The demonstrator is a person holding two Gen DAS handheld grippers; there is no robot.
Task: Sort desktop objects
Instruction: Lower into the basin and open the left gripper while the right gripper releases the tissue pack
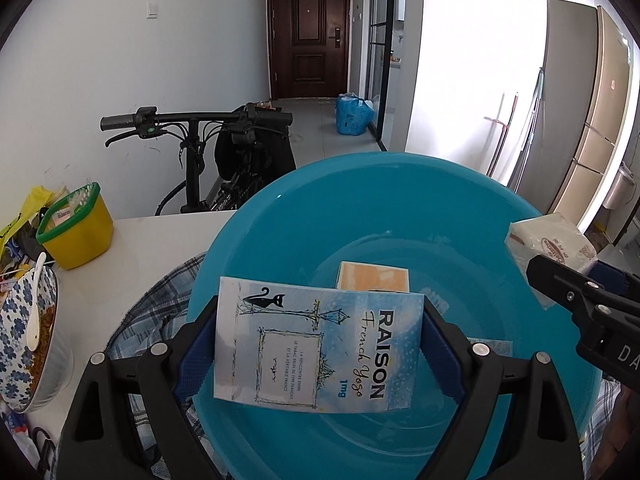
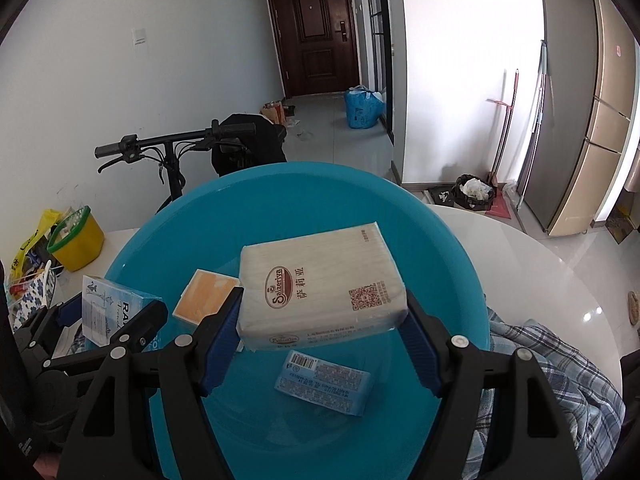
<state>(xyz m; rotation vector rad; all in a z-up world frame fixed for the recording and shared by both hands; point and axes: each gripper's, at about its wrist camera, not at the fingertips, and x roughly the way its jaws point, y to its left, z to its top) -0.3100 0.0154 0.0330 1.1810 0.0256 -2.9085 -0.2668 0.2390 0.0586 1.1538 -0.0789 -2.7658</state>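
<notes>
My left gripper (image 1: pixel 318 340) is shut on a light-blue RAISON cigarette box (image 1: pixel 320 344) and holds it over the near left part of a big blue basin (image 1: pixel 280 216). My right gripper (image 2: pixel 322 320) is shut on a cream Saizeriya tissue pack (image 2: pixel 320 284) held above the basin (image 2: pixel 168 216). An orange box (image 2: pixel 206 296) and a small blue packet (image 2: pixel 324 386) lie on the basin's floor. The right gripper with the tissue pack (image 1: pixel 548 240) shows at the right of the left wrist view. The left gripper with its box (image 2: pixel 100 308) shows at the left of the right wrist view.
The basin stands on a plaid cloth (image 2: pixel 540 360) on a white round table (image 2: pixel 540 264). A yellow tub with a green rim (image 1: pixel 78 226) and a flowered bowl with a spoon (image 1: pixel 28 328) stand at the left. A bicycle (image 1: pixel 208 140) is behind the table.
</notes>
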